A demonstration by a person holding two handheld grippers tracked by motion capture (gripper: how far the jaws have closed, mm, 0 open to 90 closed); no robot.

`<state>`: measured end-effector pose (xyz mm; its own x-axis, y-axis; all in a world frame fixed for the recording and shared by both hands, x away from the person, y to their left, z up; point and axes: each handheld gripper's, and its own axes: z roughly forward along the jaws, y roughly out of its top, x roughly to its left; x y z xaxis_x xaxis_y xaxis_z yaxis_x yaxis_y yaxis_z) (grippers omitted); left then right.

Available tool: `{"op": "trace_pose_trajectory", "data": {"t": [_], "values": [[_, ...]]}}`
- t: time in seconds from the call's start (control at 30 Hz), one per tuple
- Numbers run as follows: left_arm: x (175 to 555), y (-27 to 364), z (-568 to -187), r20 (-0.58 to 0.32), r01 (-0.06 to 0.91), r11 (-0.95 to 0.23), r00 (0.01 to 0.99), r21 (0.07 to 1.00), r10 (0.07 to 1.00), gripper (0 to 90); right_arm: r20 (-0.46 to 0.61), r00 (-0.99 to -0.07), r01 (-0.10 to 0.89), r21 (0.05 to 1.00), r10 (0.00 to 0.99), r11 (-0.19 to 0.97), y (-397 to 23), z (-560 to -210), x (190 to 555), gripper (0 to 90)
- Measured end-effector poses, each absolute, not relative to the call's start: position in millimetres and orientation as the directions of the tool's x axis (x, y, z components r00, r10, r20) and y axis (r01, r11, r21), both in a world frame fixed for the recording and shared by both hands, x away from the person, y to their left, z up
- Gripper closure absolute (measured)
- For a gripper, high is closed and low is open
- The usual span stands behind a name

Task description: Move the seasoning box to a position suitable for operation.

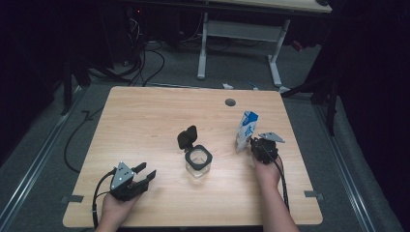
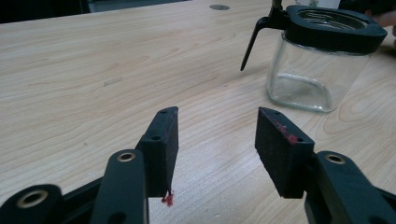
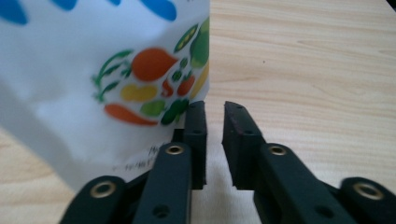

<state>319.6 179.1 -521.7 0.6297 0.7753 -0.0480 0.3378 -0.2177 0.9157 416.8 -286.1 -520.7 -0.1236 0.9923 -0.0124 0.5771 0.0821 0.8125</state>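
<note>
1. Pouch (image 1: 246,130) stands at 3 o'clock of the jar (image 1: 198,162) on the worktop (image 1: 145,125).
2. Your right gripper (image 3: 214,116) fingers sit slightly parted, just beside it, pinching nothing.
3. Left gripper (image 2: 215,135) fingers are spread, empty.
4. It's probably light and crinkly, so pinch the top seam.

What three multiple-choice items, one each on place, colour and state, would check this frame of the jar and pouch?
1. Where does the pouch stand?
A. just beyond the right gripper
B. beside the left gripper
C. inside the jar

2. What colour is the jar's collar?
A. white
B. black
C. red

3. How is the jar's lid?
A. shut flat
B. lying apart on the table
C. flipped up open

Key:
1 A, the high view shows the pouch upright right at that gripper's tips.
2 B, the left gripper view shows a black collar on the clear glass jar.
3 C, the lid stands raised behind the jar's open mouth in the high view.
</note>
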Motion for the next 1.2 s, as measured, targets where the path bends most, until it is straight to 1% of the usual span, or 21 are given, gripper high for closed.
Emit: {"op": "trace_pose_trajectory", "data": {"t": [0.2, 0.4, 0.5, 0.6, 0.73, 0.8, 0.93, 1.0, 1.2], "values": [[320, 179, -523, -0.052, 0.343, -0.213, 0.625, 0.915, 0.779, 48.0, -0.012, -0.147, 0.576, 0.812, 0.989, 0.095, -285, -521, 394, 72.6], [321, 175, -524, -0.045, 0.343, -0.228, 0.632, 0.911, 0.774, 47.3, -0.01, -0.22, 0.533, 0.836, 0.975, 0.129, -267, -510, 368, 71.5], [320, 173, -524, -0.04, 0.34, -0.232, 0.633, 0.911, 0.773, 47.0, -0.021, -0.253, 0.512, 0.845, 0.967, 0.153, -253, -502, 365, 71.3], [320, 175, -524, -0.04, 0.339, -0.229, 0.631, 0.913, 0.775, 46.8, -0.033, -0.26, 0.508, 0.845, 0.965, 0.166, -241, -497, 371, 71.4], [321, 178, -524, -0.051, 0.343, -0.218, 0.629, 0.914, 0.776, 46.8, -0.054, -0.231, 0.514, 0.841, 0.971, 0.169, -233, -495, 378, 74.1], [321, 179, -525, -0.055, 0.344, -0.212, 0.626, 0.915, 0.778, 46.9, -0.051, -0.215, 0.523, 0.838, 0.975, 0.159, -233, -496, 381, 77.9], [321, 180, -524, -0.055, 0.343, -0.213, 0.628, 0.915, 0.776, 46.9, -0.052, -0.209, 0.53, 0.833, 0.977, 0.157, -233, -497, 384, 82.5], [321, 180, -524, -0.052, 0.34, -0.214, 0.629, 0.916, 0.776, 46.9, -0.049, -0.21, 0.532, 0.832, 0.977, 0.156, -234, -497, 384, 89.0], [320, 177, -524, -0.049, 0.336, -0.218, 0.633, 0.916, 0.773, 46.9, -0.075, -0.216, 0.532, 0.827, 0.974, 0.182, -235, -496, 381, 90.0]]}}
